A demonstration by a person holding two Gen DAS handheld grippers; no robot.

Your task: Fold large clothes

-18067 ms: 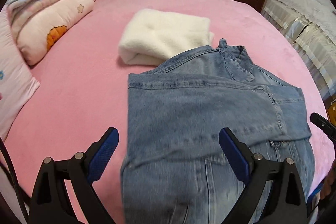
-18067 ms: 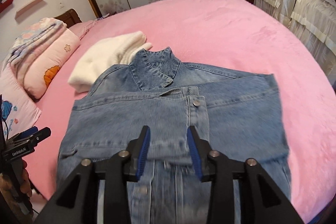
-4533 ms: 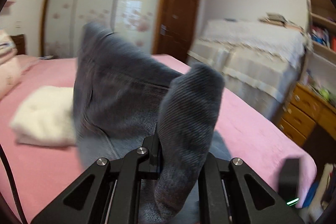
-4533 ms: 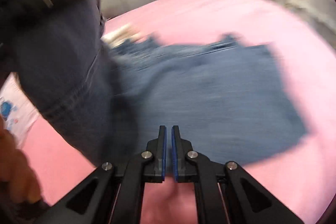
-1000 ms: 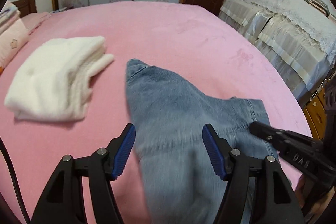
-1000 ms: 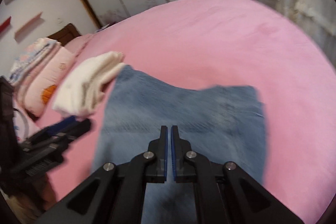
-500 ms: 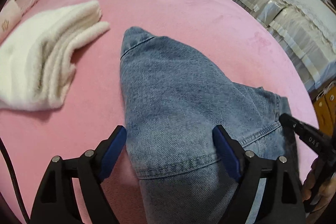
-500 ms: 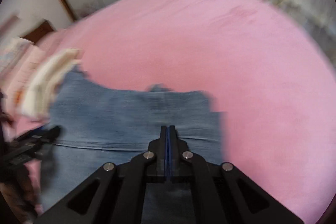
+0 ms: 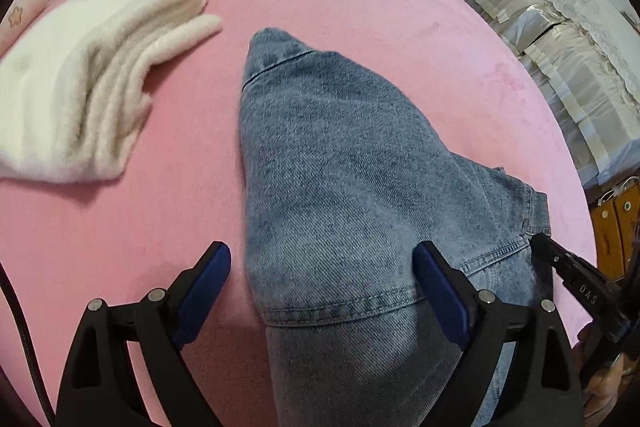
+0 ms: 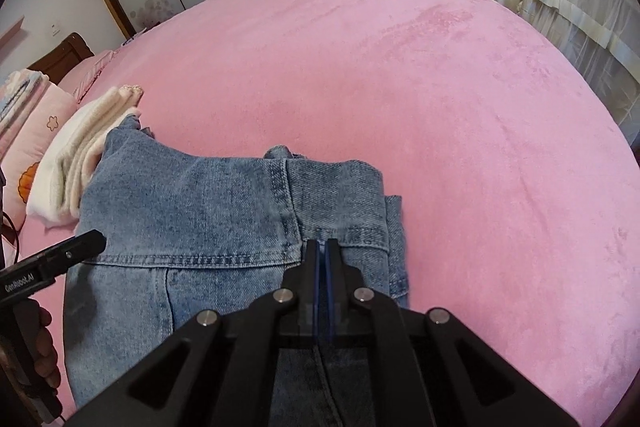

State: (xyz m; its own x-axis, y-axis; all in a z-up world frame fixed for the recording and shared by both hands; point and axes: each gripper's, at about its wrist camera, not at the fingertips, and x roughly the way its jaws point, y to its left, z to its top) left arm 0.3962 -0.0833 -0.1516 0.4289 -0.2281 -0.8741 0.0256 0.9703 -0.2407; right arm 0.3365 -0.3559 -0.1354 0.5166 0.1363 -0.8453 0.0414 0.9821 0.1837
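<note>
Since half a second ago the left gripper [image 9: 322, 291] has come lower over the jacket [image 9: 340, 187], jaws wide, straddling its near hem. Folded, it lies on the bed [image 10: 440, 87], long axis running ahead of the jaws toward the fleece [image 9: 80, 79]. Right gripper [image 10: 321, 259] looks pinched shut; whether on denim, I cannot tell. Likely final fold; next, smoothing or release.

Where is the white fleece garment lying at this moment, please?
The white fleece garment lies folded on the pink bed, upper left in both views, beside the denim jacket.
</note>
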